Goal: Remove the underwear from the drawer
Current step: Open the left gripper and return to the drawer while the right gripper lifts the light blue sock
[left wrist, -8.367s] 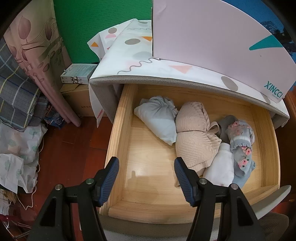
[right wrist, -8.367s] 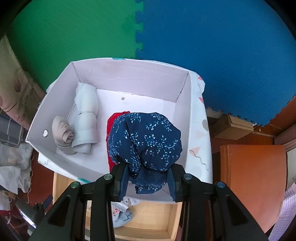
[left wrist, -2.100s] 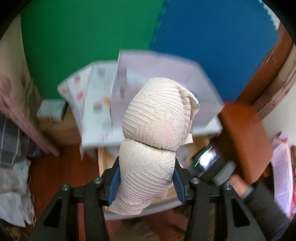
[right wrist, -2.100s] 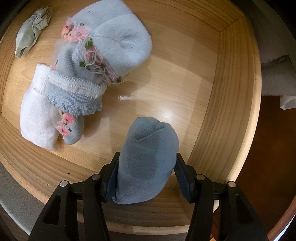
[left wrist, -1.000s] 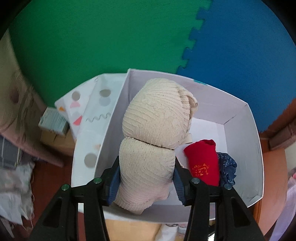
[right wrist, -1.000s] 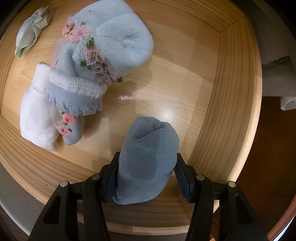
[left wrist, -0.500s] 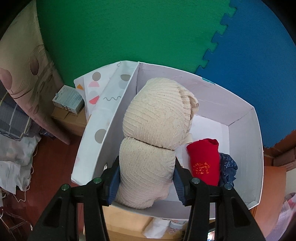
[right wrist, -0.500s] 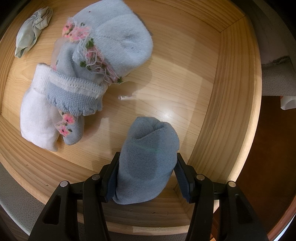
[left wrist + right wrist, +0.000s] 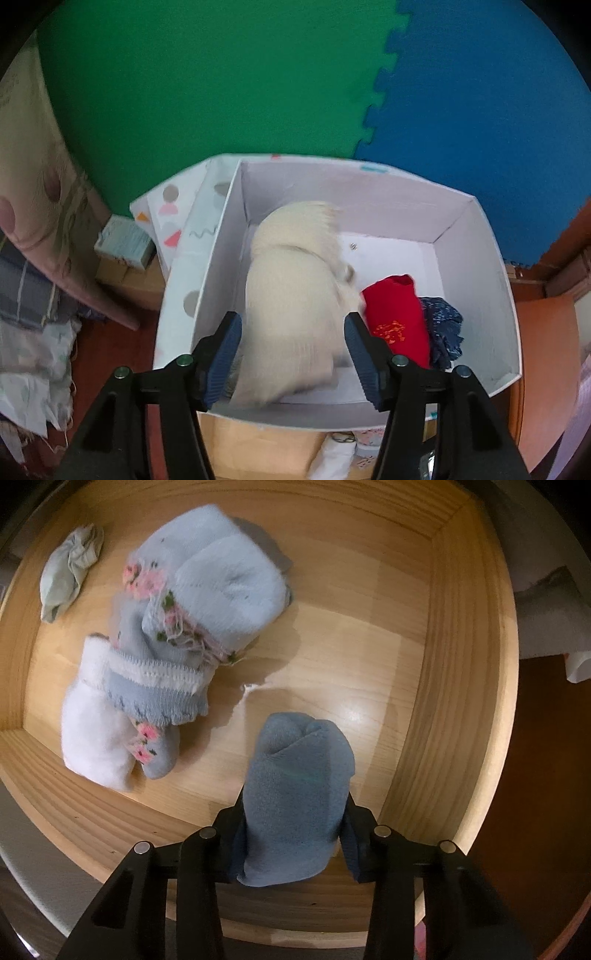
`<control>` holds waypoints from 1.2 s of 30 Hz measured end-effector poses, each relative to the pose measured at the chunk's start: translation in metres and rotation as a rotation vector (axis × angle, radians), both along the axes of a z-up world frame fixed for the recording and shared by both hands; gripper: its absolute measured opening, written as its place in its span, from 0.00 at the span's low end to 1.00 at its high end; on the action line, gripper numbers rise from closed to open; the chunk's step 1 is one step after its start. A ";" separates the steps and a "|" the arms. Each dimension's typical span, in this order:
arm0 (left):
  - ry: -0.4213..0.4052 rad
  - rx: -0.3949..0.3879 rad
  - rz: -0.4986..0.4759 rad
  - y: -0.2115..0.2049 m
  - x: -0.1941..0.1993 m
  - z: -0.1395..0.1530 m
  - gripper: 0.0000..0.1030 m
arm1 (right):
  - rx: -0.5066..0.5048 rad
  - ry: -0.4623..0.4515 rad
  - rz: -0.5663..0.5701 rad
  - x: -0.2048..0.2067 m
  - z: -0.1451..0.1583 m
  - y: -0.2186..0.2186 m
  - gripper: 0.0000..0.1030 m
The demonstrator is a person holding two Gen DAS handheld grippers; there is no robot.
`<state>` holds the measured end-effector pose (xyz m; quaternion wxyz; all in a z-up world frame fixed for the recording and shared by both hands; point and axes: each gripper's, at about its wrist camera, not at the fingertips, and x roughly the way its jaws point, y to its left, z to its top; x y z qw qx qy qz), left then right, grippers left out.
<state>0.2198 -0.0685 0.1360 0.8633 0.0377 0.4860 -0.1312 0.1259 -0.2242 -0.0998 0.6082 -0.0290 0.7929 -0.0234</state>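
My left gripper [image 9: 291,347] hangs over the white box [image 9: 491,266] with its jaws opening. The beige knitted bra [image 9: 291,288] is blurred between the pads and drops free into the box's left half. A red garment [image 9: 395,317] and a dark blue floral one [image 9: 443,332] lie in the box to its right. In the right wrist view my right gripper [image 9: 293,834] is down in the wooden drawer [image 9: 461,664]. Its jaws are closing and press on a blue-grey rolled garment [image 9: 295,782] near the drawer's front right corner.
In the drawer lie light blue flowered socks [image 9: 221,590], a white roll [image 9: 92,734] and a pale green bundle [image 9: 70,572]. Left of the box are a small carton [image 9: 123,242] and piled cloth [image 9: 29,332]. Green and blue foam mats stand behind.
The left jaws have spread and the beige bra has slipped out of them down into the box. The right jaws have narrowed onto the blue-grey roll, squeezing it.
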 end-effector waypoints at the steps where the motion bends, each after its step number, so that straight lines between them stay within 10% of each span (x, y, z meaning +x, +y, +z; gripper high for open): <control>1: -0.019 -0.001 -0.012 0.001 -0.003 0.006 0.58 | 0.010 -0.007 -0.012 0.001 0.001 -0.002 0.36; 14: -0.144 0.111 -0.129 0.036 -0.083 0.019 0.58 | 0.070 -0.171 -0.153 0.012 0.031 -0.035 0.36; 36: 0.080 0.164 0.089 0.101 -0.131 -0.174 0.58 | 0.093 -0.438 -0.111 0.034 0.198 -0.021 0.36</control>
